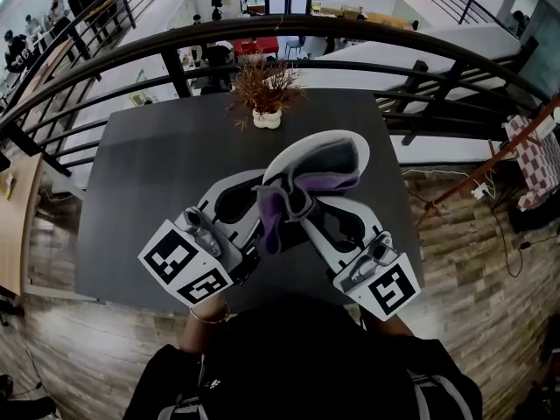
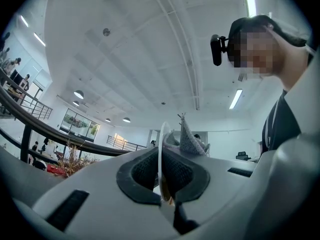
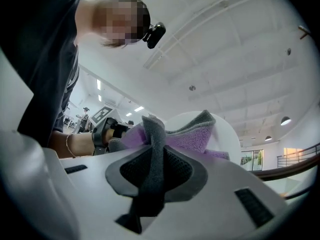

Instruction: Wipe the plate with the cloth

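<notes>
The left claw (image 1: pixel 252 196) is pressed together on the rim of the plate (image 1: pixel 343 143); in the left gripper view the left claw (image 2: pixel 163 186) shows its dark pads pinching the thin white edge of the plate (image 2: pixel 160 151), which stands edge-on between them; the right claw (image 1: pixel 300 205) is closed on the cloth (image 1: pixel 317 178), and in the right gripper view the right claw (image 3: pixel 151 180) has a grey fold of the cloth (image 3: pixel 192 134) running down between its pads while the purple side lies bunched against the face of the plate (image 3: pixel 231 135); in the head view the plate is white, tilted and held up over the middle of the desk (image 1: pixel 144 178), the cloth covers much of its near side and one end hangs down between the two claws; the desk is dark and square, and its only other load is a small potted plant (image 1: pixel 265 93) with dry reddish leaves in a white pot near the far edge; the person's dark top (image 1: pixel 306 361) fills the bottom of the view, with a bracelet (image 1: pixel 210 315) on the left wrist; a black railing (image 1: pixel 350 29) curves just behind the desk's far edge, and beyond it a bright lower hall with furniture and a few people can be seen; the wooden floor (image 1: pixel 477 261) runs along the right and left sides of the desk, and a checked fabric (image 1: pixel 535 160) sits at the far right; the desk top lies bare to the left and right of the claws, with the plant well apart from the plate.
</notes>
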A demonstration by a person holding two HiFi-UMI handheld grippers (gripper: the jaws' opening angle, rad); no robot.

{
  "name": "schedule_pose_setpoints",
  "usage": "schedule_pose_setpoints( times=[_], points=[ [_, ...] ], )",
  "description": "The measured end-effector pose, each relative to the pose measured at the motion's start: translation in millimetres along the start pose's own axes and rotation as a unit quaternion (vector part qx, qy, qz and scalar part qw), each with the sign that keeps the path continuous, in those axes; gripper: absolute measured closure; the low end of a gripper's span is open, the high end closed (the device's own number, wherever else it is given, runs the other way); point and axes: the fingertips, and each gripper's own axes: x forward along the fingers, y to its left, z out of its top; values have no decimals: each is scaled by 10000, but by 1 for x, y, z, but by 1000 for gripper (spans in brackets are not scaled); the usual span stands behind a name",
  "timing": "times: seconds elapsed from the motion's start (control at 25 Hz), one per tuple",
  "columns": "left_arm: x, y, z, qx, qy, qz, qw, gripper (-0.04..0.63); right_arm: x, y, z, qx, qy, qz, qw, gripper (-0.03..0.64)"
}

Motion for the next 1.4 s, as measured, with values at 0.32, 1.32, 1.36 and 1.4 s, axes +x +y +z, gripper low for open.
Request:
schedule_pose_setpoints(
  times=[0.32, 1.32, 1.36, 1.4],
  points=[
    [2, -2, -1, 103, 23, -55, 9999, 586, -8, -13, -10, -90, 220, -246, 9994, 554],
    [5, -2, -7, 87, 59, -107, 9999, 586, -40, -54, -19, -353, 443, -954, 9938, 554],
    [5, -2, -7, 80, 57, -99, 9999, 586, -41, -55, -19, -361, 458, -992, 9934, 554],
    [5, -1, -7, 73, 56, -94, 9999, 586, -42, -58, -18, -357, 464, -1048, 9928, 554]
  ],
)
